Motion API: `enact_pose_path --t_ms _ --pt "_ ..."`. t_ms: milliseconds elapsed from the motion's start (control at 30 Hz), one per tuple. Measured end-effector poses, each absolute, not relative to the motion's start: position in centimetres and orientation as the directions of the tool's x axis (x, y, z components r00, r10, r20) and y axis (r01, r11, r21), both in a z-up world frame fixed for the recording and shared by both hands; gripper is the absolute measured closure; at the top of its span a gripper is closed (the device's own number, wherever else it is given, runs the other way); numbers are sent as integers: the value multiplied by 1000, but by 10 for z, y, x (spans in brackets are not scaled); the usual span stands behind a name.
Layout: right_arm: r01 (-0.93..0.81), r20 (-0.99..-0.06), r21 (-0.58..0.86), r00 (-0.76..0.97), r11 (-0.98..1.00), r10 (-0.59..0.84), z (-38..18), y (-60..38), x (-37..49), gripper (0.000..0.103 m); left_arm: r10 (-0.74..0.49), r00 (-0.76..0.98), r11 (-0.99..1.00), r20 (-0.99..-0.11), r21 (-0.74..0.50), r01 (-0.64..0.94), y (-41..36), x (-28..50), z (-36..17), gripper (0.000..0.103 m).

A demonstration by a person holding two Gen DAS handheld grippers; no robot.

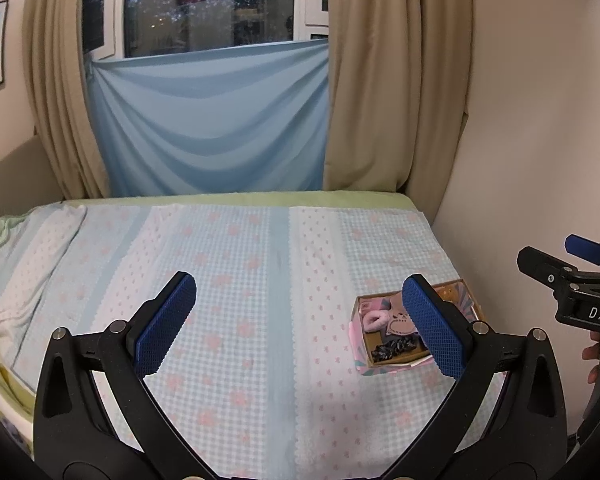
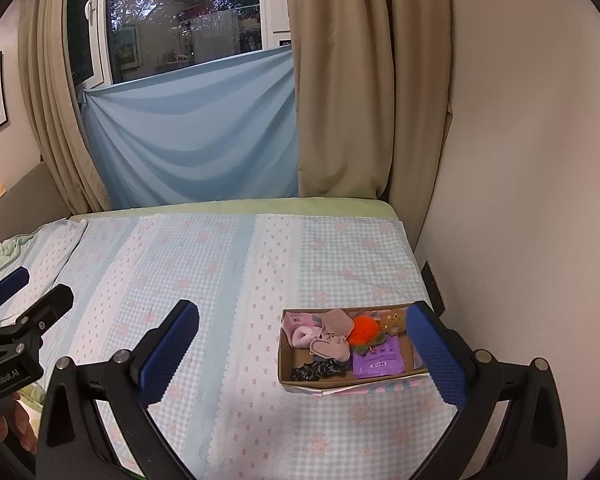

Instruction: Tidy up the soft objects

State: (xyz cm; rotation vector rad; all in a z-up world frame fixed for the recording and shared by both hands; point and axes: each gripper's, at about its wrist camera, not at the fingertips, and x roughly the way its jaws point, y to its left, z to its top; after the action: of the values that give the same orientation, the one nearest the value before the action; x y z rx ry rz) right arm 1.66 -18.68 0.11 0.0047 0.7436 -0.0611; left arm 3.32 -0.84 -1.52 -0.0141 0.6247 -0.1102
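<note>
Cardboard box [image 2: 300, 376] at four o'clock holds soft toys; left gripper [image 1: 300, 320] and right gripper [image 2: 304, 348] both gape, holding nothing.

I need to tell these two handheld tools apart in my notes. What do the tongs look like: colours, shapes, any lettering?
Both look alike: black frames forking into two curved arms with silver round pivot pins, each ending in a blue finger pad with a fine grid texture. The left tongs carry white lettering "GenRobot.AI" on the body; the right tongs show white letters "DAS", cut off by the frame edge. No cables or sleeves show.
</note>
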Motion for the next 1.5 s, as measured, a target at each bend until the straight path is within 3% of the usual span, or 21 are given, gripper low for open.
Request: enact_pose_path --t_ms 1500 --pt "52 -669 -21 741 998 -53 1 -197 26 0 -89 820 996 -565 -25 90 -14 39 -11 0"
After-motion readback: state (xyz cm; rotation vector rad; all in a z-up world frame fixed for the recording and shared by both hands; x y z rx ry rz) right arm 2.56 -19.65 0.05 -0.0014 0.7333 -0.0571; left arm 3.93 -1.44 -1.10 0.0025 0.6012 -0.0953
